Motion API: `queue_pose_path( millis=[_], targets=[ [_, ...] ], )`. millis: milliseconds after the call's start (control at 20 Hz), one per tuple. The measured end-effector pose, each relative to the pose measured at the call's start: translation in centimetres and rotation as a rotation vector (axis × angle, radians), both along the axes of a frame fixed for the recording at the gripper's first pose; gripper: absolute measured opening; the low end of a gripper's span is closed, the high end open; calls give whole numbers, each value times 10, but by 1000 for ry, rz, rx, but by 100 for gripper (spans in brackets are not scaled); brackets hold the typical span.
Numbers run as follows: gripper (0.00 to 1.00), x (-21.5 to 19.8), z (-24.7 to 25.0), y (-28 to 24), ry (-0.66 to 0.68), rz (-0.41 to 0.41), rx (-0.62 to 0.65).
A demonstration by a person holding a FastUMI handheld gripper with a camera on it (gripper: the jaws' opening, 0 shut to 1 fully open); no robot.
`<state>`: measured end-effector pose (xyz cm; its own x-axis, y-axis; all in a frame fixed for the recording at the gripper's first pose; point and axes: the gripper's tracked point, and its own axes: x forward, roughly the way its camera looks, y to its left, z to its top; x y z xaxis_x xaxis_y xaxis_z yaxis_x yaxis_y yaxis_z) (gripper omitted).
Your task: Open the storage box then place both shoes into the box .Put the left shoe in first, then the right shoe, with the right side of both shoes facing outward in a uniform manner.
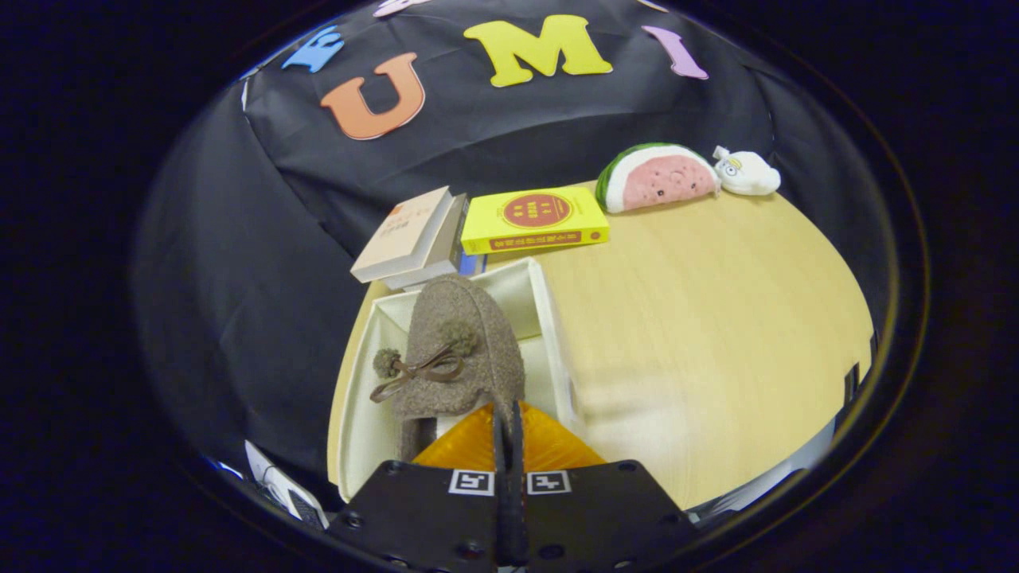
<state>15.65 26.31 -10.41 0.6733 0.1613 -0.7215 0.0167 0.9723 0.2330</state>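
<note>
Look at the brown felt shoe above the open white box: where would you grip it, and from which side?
Grip the brown felt shoe at its heel collar, coming from behind the heel, as the gripper does now. That thin upright edge fits between the shut jaws, while the bow and pompoms crowd the rounded toe, which points into the white box.

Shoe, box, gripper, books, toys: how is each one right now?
Shoe: brown, bow on top, held over the box.
Storage box: white, open.
Gripper: fingers shut on the shoe's edge.
Yellow book: lying flat on the table.
Two books: stacked, leaning.
Watermelon toy: resting against the wall.
</note>
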Motion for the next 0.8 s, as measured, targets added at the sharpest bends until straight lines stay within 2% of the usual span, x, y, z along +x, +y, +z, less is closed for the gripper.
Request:
queue_pose_path(
  millis=[250,300,350,450,550,700,800],
  targets=[
    [4,-2,5,6,-65,12,-3],
    [14,-1,9,7,-86,17,-10],
    [16,-1,15,3,-114,9,-25],
    [12,-3,29,1,-172,6,-35],
    [26,-7,41,-4,-225,15,-51],
    [26,-18,63,-15,-304,11,-60],
    [39,-25,80,-29,-369,-8,-68]
  ],
)
